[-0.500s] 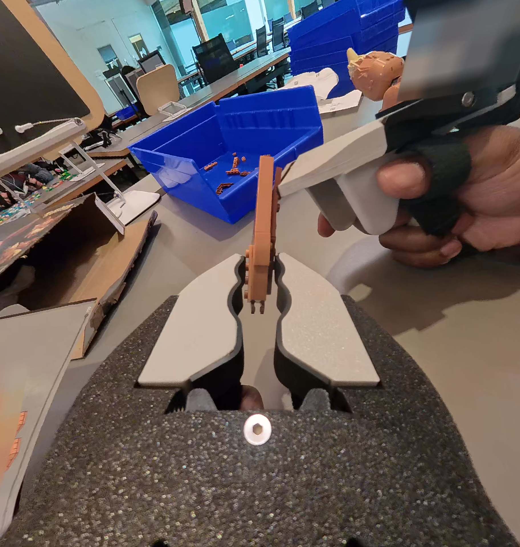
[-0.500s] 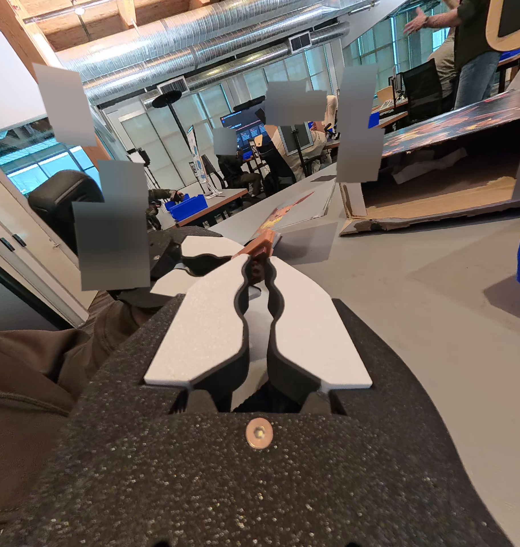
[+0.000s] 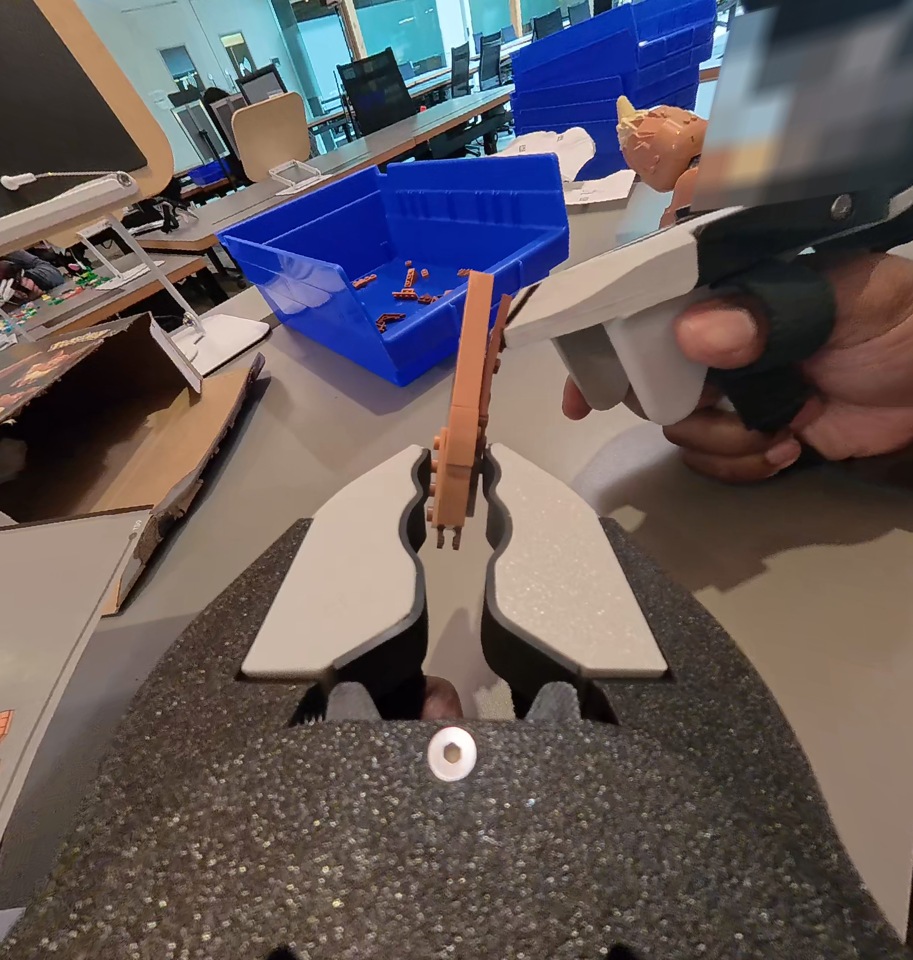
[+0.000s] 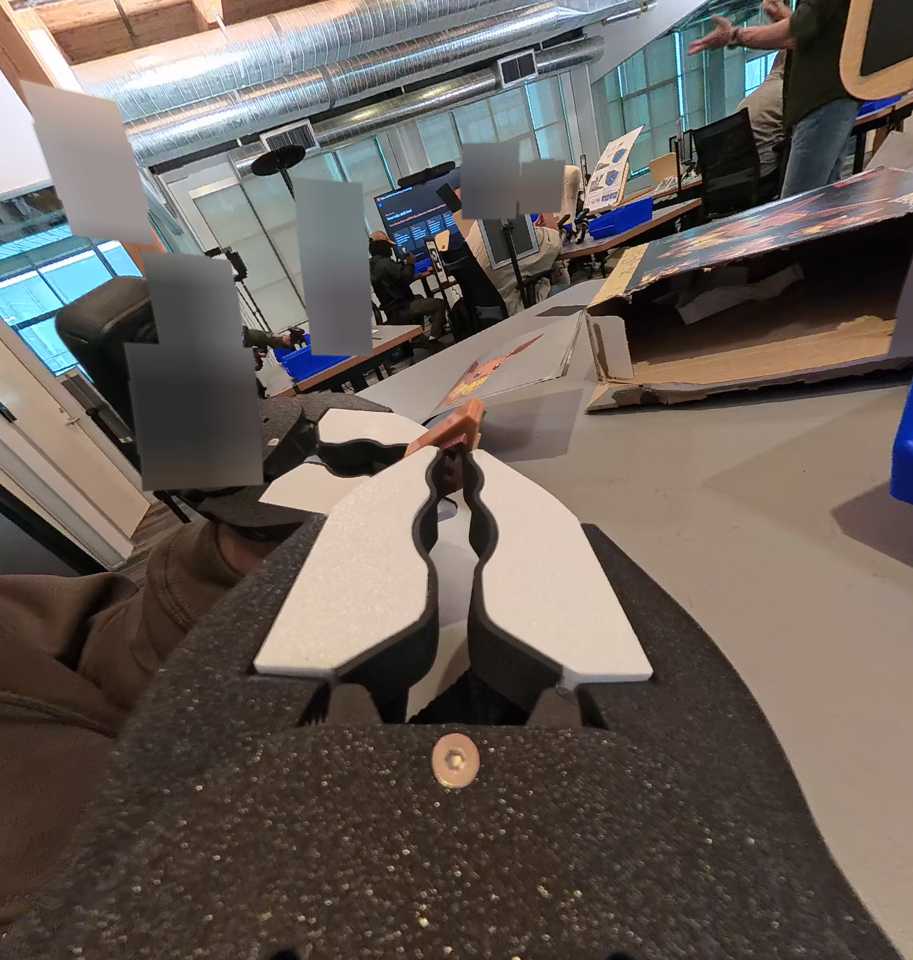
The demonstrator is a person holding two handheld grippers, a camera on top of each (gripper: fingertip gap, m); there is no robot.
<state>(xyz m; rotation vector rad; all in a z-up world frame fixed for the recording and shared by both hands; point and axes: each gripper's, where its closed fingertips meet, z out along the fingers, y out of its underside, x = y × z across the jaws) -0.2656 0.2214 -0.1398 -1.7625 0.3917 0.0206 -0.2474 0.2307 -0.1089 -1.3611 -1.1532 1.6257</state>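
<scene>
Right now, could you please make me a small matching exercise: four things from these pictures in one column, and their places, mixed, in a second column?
1. tall orange-brown brick assembly
2. loose small brown bricks
3. torn cardboard box
4. brown toy figure

a. inside the blue plastic bin
b. lying open on the grey table
c. between the left gripper fingers
d. behind the right gripper

Pairs: 1-c, 2-a, 3-b, 4-d

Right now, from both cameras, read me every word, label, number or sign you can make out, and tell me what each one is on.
Nothing here can be quoted; these things bear writing:
Dark screen: white lines, too small to read.
Printed cardboard box: lettering along its torn edge, blurred.
White sheets behind the blue bin: small print, illegible.
Grey booklet: tiny mark at its corner, unreadable.
Leaflet on a stand: too small.
</scene>
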